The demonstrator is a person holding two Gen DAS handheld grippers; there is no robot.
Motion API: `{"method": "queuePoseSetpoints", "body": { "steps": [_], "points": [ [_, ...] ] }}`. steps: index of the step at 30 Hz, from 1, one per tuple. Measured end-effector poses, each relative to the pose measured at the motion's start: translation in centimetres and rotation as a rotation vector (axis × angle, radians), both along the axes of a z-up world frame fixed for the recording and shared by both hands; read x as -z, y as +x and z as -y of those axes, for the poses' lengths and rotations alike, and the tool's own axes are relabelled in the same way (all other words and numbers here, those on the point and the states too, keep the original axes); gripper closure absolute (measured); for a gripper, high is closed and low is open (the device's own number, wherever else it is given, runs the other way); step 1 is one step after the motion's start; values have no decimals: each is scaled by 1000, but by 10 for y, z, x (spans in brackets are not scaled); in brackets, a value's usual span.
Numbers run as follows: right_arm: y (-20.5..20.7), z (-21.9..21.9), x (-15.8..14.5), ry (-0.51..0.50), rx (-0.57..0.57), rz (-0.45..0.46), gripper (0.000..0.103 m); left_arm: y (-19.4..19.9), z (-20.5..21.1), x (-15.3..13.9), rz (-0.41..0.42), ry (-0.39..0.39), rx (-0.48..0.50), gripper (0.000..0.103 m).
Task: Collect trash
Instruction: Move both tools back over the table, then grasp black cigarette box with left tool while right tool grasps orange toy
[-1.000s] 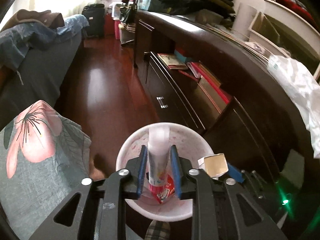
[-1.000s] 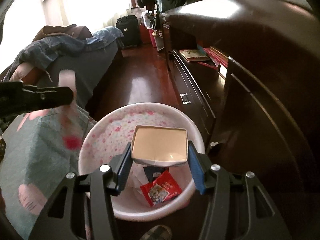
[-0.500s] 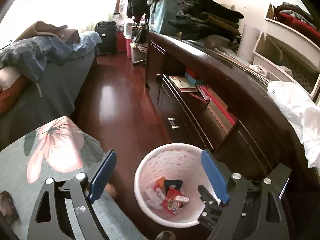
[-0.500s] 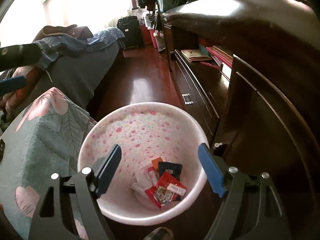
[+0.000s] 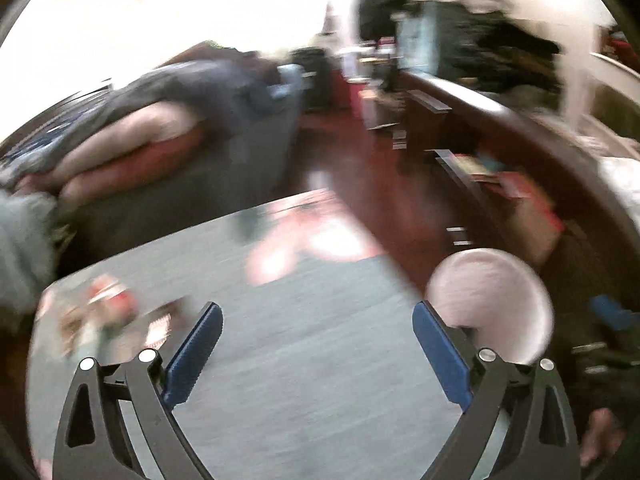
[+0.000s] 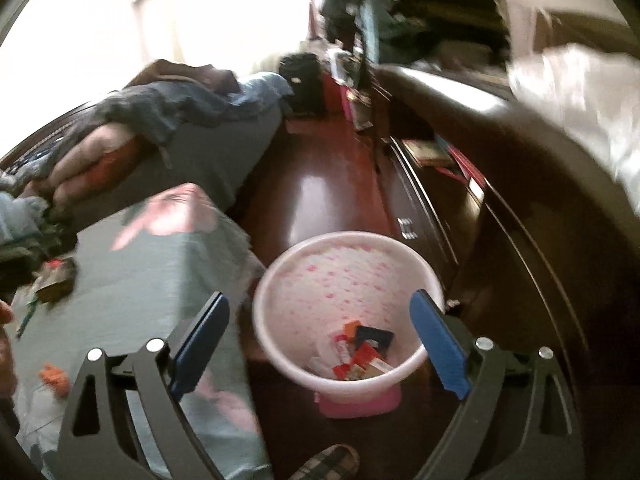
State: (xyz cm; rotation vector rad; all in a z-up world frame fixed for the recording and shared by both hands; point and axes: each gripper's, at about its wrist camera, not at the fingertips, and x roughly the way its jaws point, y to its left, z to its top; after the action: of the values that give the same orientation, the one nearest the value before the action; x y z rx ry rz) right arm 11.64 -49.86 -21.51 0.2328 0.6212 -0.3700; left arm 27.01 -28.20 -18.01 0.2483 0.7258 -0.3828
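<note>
Hovering over the grey floral-covered worktop [image 5: 320,360], the left hand-held gripper [image 5: 316,356] stands released; its jaws have just been opening, and nothing lies between the blue pads [image 5: 192,356]. Blurred trash pieces [image 5: 100,312] lie on the worktop at the left of the frame. The pink-white bin [image 5: 492,304] shows at the right, beside the worktop edge.

In the right wrist view, the right hand-held gripper [image 6: 320,344] is also released; its jaws have just been opening and are empty. The bin [image 6: 280,280] stands on the dark red floor [image 6: 320,184] at lower centre, between the worktop [image 6: 152,280] and the dark cabinet [image 6: 520,240]. Collected wrappers [image 6: 356,352] lie on the bin bottom. More trash [image 6: 56,276] lies on the worktop at the left edge, with an orange scrap [image 6: 52,376] lower down
</note>
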Motion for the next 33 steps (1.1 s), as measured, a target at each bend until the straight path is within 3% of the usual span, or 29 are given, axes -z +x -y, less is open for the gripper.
{"method": "queuePoseSetpoints", "body": {
  "steps": [3, 8, 15, 23, 33],
  "points": [
    [2, -28, -15, -16, -66, 21, 9, 13, -48, 14, -11, 44, -173, 8],
    [18, -79, -23, -53, -180, 13, 7, 35, -95, 34, -89, 29, -317, 4],
    [36, -134, -19, -97, -291, -36, 6, 72, -101, 62, -189, 5, -339, 4],
    [53, -180, 0, -131, -389, -108, 4, 93, -97, 77, -222, -21, -326, 4],
    [65, -216, 21, -120, -458, -181, 4, 108, -99, 79, -204, -37, -326, 4]
  ]
}}
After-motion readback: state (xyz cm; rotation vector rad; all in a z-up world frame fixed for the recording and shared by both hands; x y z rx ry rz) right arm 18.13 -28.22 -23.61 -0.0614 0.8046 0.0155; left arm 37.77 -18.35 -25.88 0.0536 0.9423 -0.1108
